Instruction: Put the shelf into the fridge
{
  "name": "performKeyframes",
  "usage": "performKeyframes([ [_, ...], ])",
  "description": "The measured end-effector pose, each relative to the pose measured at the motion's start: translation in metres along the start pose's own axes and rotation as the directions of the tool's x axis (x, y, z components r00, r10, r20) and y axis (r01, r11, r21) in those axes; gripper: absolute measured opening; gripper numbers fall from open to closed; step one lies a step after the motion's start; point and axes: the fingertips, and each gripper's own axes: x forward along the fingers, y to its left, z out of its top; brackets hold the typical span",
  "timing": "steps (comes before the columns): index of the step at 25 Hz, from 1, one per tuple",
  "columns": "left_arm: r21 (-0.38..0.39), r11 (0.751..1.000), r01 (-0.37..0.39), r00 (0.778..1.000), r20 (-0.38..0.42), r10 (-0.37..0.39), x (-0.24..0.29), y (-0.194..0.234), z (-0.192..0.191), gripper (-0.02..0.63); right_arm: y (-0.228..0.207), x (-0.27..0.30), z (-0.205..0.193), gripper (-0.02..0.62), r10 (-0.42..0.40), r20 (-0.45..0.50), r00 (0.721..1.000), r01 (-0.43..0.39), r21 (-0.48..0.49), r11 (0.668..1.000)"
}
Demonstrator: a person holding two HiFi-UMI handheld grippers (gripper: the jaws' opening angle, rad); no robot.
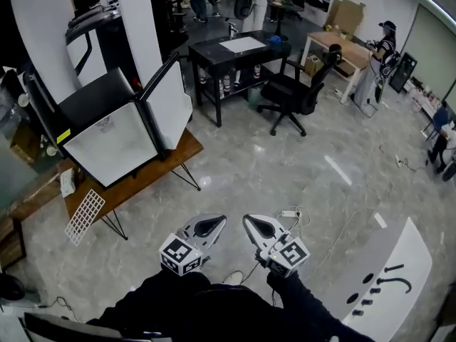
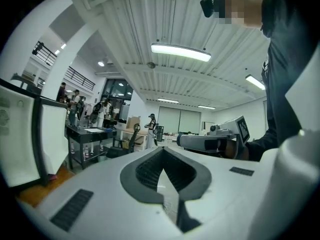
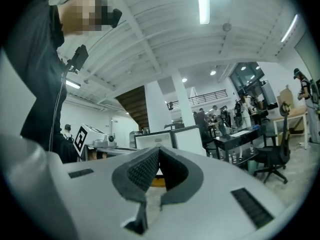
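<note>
The small black fridge (image 1: 107, 130) stands on a wooden table (image 1: 153, 173) at the left, its door (image 1: 171, 102) swung open and the white inside empty. The white wire shelf (image 1: 84, 216) leans against the table's leg on the floor. My left gripper (image 1: 215, 222) and right gripper (image 1: 251, 224) hover side by side over the floor near my body, well right of the shelf. Both are shut with nothing between their jaws. The left gripper view shows its shut jaws, the fridge door (image 2: 20, 144) and the right gripper (image 2: 210, 143). The fridge (image 3: 170, 139) sits beyond the shut jaws in the right gripper view.
A black desk (image 1: 239, 48) and a black office chair (image 1: 299, 91) stand behind the fridge table. A power strip with cable (image 1: 288, 214) lies on the floor just past my grippers. A white panel (image 1: 392, 283) lies at the lower right. A person (image 1: 381, 55) stands at the far right.
</note>
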Motion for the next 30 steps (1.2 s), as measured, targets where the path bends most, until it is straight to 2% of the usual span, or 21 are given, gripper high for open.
performKeyframes([
  [4, -0.012, 0.992, -0.124, 0.992, 0.027, 0.124, -0.056, 0.032, 0.005, 0.006, 0.043, 0.053, 0.003, 0.006, 0.125, -0.012, 0.992, -0.125, -0.012, 0.992],
  [8, -0.033, 0.975, -0.221, 0.974, 0.04, 0.222, -0.121, 0.064, 0.004, 0.006, 0.096, 0.108, 0.002, 0.006, 0.237, -0.006, 0.971, -0.237, 0.003, 0.972],
  [11, -0.04, 0.957, -0.288, 0.956, 0.051, 0.29, -0.175, 0.089, 0.003, 0.006, 0.139, 0.151, -0.012, 0.006, 0.311, -0.038, 0.95, -0.312, -0.002, 0.95],
  [15, -0.051, 0.925, -0.377, 0.922, 0.068, 0.38, -0.26, 0.128, -0.002, 0.006, 0.206, 0.214, -0.029, 0.006, 0.389, -0.071, 0.919, -0.387, 0.037, 0.921],
  [18, -0.073, 0.886, -0.458, 0.883, 0.082, 0.463, -0.332, 0.157, -0.011, 0.006, 0.259, 0.258, -0.04, 0.006, 0.455, -0.091, 0.886, -0.454, 0.038, 0.89],
  [22, -0.106, 0.825, -0.555, 0.819, 0.101, 0.565, -0.421, 0.188, -0.022, 0.006, 0.329, 0.309, -0.055, 0.006, 0.535, -0.121, 0.836, -0.536, 0.024, 0.844],
  [30, -0.151, 0.702, -0.696, 0.691, 0.128, 0.712, -0.571, 0.215, -0.038, 0.006, 0.468, 0.387, -0.084, 0.006, 0.69, -0.181, 0.701, -0.698, 0.025, 0.716],
])
